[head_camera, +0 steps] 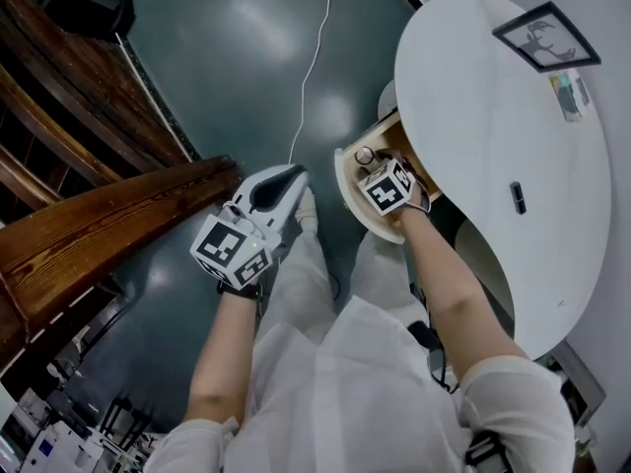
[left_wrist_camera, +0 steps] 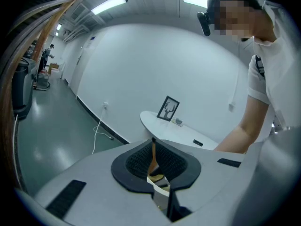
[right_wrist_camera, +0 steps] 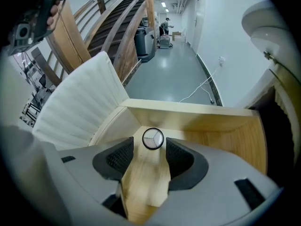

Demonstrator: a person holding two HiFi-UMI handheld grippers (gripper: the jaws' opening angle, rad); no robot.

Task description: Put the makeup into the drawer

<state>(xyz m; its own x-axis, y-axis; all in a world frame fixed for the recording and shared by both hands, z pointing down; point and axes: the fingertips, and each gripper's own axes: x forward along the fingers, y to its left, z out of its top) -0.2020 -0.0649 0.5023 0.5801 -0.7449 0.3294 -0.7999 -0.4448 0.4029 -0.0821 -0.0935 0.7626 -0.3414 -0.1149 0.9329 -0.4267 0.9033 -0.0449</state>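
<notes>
1. The round makeup compact lies flat on the wooden floor of the open drawer, close to one corner.
2. The right gripper reaches into the drawer with its jaws apart. The compact sits just past their tips, in line with the gap, unclamped.
3. The left gripper hangs away from the table, jaws together on nothing.

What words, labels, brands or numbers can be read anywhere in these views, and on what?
No text is readable in any view.
Small card by the framed picture on the white table: coloured print, too small to read.
Framed picture: a deer drawing, no words.
Marker cubes on the left gripper and right gripper: black-and-white square patterns, no letters.
Round makeup compact in the drawer: no label visible.
</notes>
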